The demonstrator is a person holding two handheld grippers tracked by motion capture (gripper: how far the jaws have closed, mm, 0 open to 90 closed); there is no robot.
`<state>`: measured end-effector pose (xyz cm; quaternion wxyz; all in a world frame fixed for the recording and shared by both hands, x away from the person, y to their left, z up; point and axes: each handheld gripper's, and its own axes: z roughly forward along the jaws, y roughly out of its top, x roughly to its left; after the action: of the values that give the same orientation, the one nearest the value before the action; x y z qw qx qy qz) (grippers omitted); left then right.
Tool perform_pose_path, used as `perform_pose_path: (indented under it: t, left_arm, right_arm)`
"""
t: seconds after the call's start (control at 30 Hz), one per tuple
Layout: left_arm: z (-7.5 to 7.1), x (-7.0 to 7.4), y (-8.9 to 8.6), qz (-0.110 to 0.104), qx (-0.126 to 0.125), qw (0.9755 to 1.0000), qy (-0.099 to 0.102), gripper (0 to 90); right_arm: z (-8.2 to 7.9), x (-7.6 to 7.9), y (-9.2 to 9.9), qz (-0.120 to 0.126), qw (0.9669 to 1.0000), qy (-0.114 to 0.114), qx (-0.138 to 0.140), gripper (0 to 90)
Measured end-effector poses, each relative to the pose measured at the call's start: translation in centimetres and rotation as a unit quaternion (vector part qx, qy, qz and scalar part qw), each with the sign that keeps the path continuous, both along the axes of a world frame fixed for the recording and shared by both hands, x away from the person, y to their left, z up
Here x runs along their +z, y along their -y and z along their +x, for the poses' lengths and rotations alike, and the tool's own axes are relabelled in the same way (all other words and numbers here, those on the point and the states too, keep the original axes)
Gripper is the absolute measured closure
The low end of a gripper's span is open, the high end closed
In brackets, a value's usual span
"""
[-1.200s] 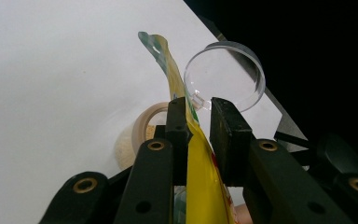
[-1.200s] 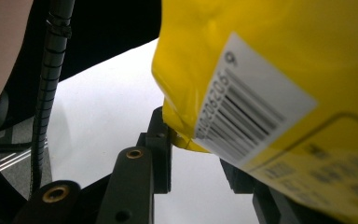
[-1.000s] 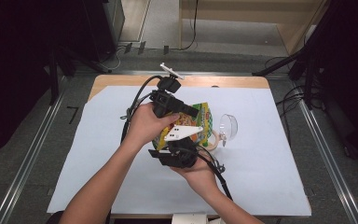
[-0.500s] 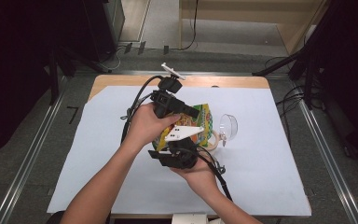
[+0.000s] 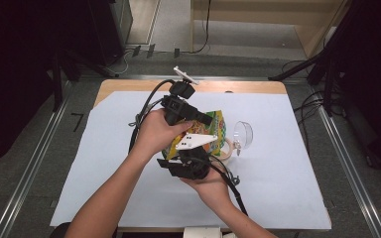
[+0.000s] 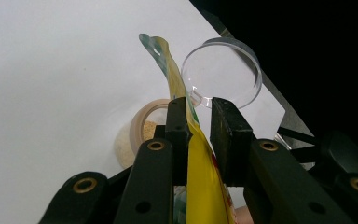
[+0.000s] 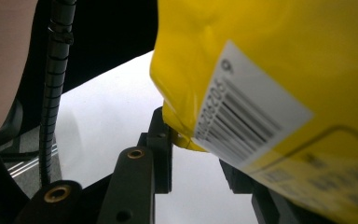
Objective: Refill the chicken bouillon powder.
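Observation:
A yellow snack bag is held up over the white sheet between both grippers. My left gripper comes in from the far side, and in the left gripper view it is shut on the bag's thin upper edge. My right gripper reaches up from the near side. In the right gripper view it is shut on the bottom corner of the bag, which hides its right jaw. Under the bag sits a tan round bowl with pale powder in it.
A clear round plastic cup lies on its side just right of the bag, also seen as a clear cup beyond the left jaws. A white sheet covers the wooden table. Black cables trail from both grippers.

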<state>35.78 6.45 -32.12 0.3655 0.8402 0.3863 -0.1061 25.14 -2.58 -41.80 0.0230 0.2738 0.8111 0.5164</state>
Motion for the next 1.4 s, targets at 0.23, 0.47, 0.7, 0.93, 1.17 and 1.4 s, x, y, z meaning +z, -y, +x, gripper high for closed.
perform_pose_path:
  t: [0.23,0.47,0.7,0.93,1.17,1.4]
  left_arm:
    - [0.07,-0.05,0.44,0.001,-0.004,1.0,0.003,77.7]
    - [0.0,-0.13,0.51,0.001,-0.003,1.0,0.007,77.5]
    - [-0.08,-0.08,0.26,-0.001,-0.001,1.0,0.008,77.5]
    - [0.03,-0.03,0.06,-0.005,-0.002,1.0,0.001,77.2]
    - [0.04,-0.08,-0.07,-0.003,-0.002,1.0,-0.004,76.8]
    - [-0.06,-0.09,-0.06,-0.004,-0.001,1.0,0.0,76.8]
  right_arm:
    - [0.04,-0.1,0.24,0.003,1.0,-0.003,-0.009,69.2]
    - [0.09,-0.18,0.41,-0.004,1.0,-0.002,-0.009,69.2]
    - [0.08,-0.13,0.2,-0.003,1.0,-0.002,-0.007,69.2]
    - [-0.03,-0.01,0.12,-0.003,1.0,-0.002,-0.007,69.2]
    - [-0.1,-0.01,-0.01,-0.005,1.0,-0.001,-0.004,69.2]
    - [-0.11,-0.1,-0.02,-0.005,1.0,0.005,-0.004,69.2]
